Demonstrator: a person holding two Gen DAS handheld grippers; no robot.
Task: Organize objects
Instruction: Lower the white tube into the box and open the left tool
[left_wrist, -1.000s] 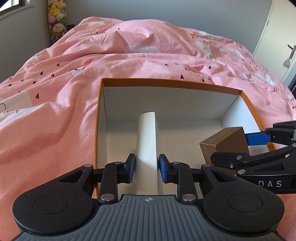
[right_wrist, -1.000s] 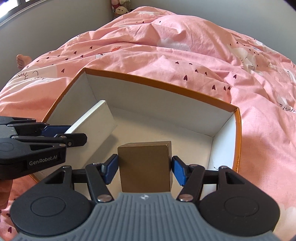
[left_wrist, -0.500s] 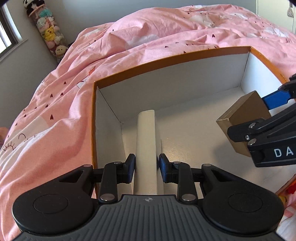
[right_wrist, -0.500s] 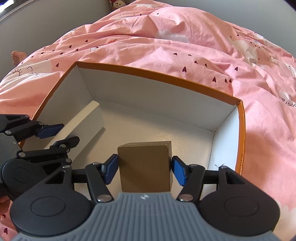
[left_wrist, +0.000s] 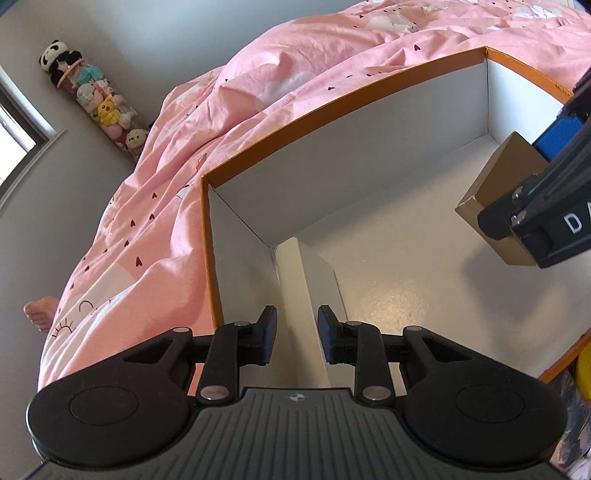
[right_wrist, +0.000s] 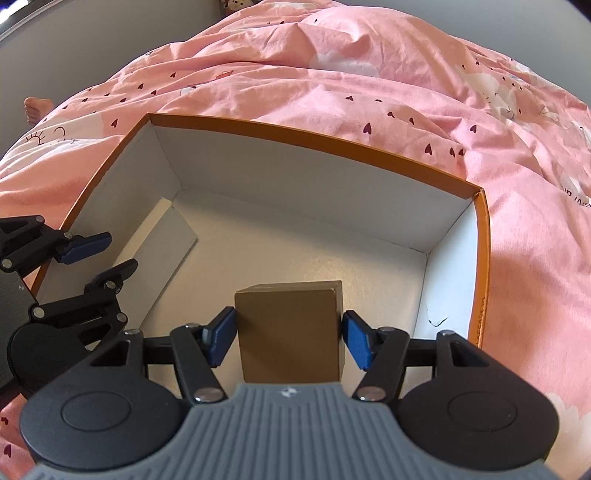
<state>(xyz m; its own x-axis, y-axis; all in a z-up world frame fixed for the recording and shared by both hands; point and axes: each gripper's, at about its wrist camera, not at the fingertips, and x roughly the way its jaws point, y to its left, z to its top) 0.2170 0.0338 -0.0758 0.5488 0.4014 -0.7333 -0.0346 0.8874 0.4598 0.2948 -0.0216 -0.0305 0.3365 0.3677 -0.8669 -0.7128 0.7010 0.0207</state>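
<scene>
An open orange-rimmed box with a white inside (left_wrist: 332, 107) (right_wrist: 484, 266) lies on the pink bed. A flat white box (left_wrist: 301, 295) (right_wrist: 162, 251) stands on edge against its left wall. My left gripper (left_wrist: 297, 332) (right_wrist: 99, 254) straddles it with the jaws slightly apart, pads not touching it. My right gripper (right_wrist: 288, 326) is shut on a brown cardboard box (right_wrist: 290, 332) (left_wrist: 498, 195) and holds it above the box floor near the right side.
The pink duvet with hearts (right_wrist: 332, 74) surrounds the box. A tube of plush toys (left_wrist: 96, 99) stands by the grey wall. A bare foot (left_wrist: 38, 314) shows at the bed's left edge. Something yellow (left_wrist: 583, 373) lies by the box's near right corner.
My left gripper has swung left and lowered the white box against the left wall, then loosened its jaws. My right gripper has moved the brown box deeper over the box floor.
</scene>
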